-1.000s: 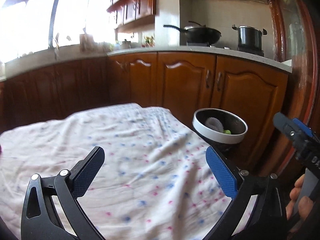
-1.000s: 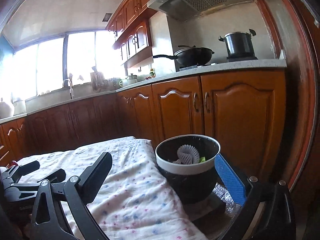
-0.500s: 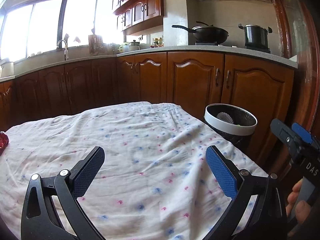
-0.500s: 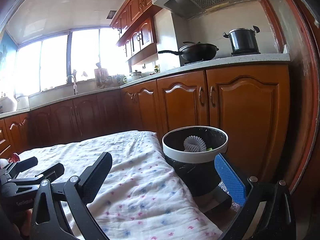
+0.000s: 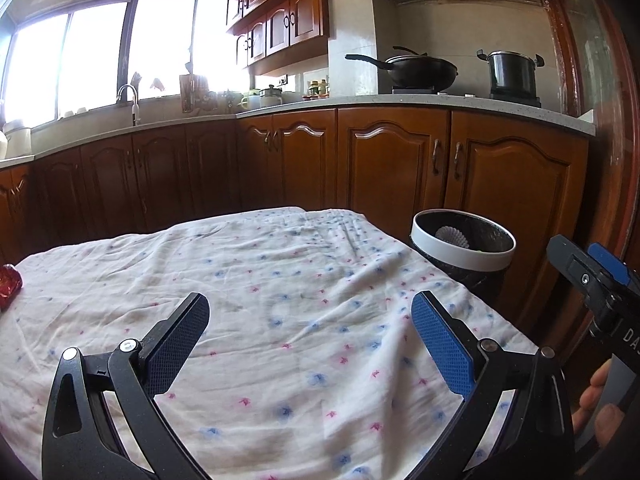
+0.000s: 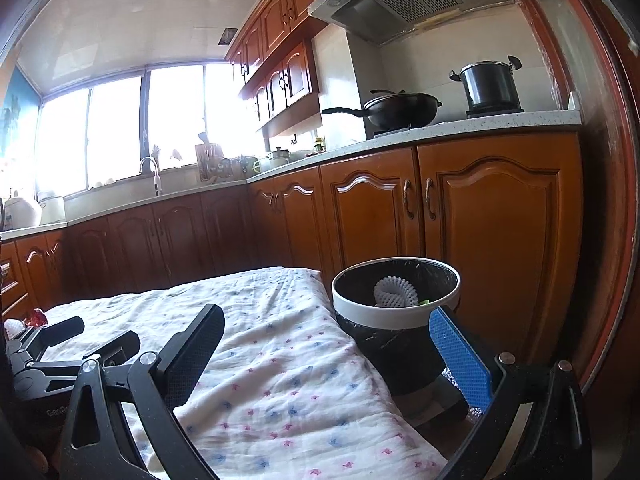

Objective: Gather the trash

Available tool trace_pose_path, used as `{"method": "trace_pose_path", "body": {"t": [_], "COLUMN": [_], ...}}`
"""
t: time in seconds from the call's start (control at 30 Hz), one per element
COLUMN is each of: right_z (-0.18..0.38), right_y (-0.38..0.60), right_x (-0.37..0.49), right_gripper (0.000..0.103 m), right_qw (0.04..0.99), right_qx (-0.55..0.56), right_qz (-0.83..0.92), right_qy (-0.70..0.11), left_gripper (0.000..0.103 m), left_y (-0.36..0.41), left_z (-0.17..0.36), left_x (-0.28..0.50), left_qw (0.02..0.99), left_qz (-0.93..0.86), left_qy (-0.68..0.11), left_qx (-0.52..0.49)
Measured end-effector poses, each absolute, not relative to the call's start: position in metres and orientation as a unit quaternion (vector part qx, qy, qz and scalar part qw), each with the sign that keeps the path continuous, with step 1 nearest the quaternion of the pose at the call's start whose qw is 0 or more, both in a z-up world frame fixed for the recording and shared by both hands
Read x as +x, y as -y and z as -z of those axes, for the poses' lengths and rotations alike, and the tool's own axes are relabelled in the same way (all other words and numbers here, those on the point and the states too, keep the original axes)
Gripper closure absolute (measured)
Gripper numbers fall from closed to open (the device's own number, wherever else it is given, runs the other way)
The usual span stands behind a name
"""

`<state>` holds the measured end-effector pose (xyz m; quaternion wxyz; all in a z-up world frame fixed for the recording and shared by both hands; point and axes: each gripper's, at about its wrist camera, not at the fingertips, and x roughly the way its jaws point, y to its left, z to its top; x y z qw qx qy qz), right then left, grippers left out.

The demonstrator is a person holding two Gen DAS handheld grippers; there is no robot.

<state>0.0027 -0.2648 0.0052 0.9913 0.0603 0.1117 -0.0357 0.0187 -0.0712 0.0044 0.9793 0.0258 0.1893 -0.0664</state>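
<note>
A black trash bin with a white rim (image 5: pixel 464 249) (image 6: pixel 394 312) stands off the table's right end, with a white foam net (image 6: pixel 394 291) and a green scrap inside. A red crinkled wrapper (image 5: pixel 8 285) (image 6: pixel 36 316) lies at the table's left edge, next to a white foam piece (image 6: pixel 12 326). My left gripper (image 5: pixel 310 330) is open and empty above the cloth. My right gripper (image 6: pixel 326 342) is open and empty, just in front of the bin. Each gripper also shows at the edge of the other's view.
The table carries a white cloth with pink and blue flowers (image 5: pixel 280 280). Brown kitchen cabinets (image 5: pixel 392 168) run behind the table, with a wok (image 5: pixel 420 68) and a pot (image 5: pixel 512 72) on the counter. A wooden door frame (image 6: pixel 612 200) stands at the right.
Both grippers have drawn back and tilted up from the bin. The red wrapper has come into view at the left. Both grippers stay open.
</note>
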Motion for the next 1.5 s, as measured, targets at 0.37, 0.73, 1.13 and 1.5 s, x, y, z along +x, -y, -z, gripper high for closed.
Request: {"method": "trace_pose_path", "body": {"t": [0.37,0.73,1.13,1.5], "right_z": [-0.0043,-0.0048,-0.0056,-0.0051], "right_y": [0.2673,0.2663,0.2652,0.2652], "right_x": [0.0013,0.0004,-0.0005,0.0004], "right_gripper": [0.0,0.0,0.0,0.0], "right_qw": [0.99,0.991,0.991,0.991], "right_qx": [0.071,0.068,0.07,0.071], "right_qz": [0.035,0.032,0.03,0.03], "right_qy": [-0.113,-0.112,-0.112,-0.113], "left_gripper": [0.0,0.0,0.0,0.0], "left_y": [0.0741,0.075,0.0741,0.0766], "left_z": [-0.0059,-0.0072,-0.0069,-0.0072], "left_x": [0.0152,0.0126,0.0109,0.0097], "left_qw": [0.981,0.982,0.983,0.982], "left_qz": [0.063,0.062,0.058,0.062], "left_qy": [-0.181,-0.177,-0.173,-0.174], "left_qx": [0.03,0.03,0.029,0.029]}}
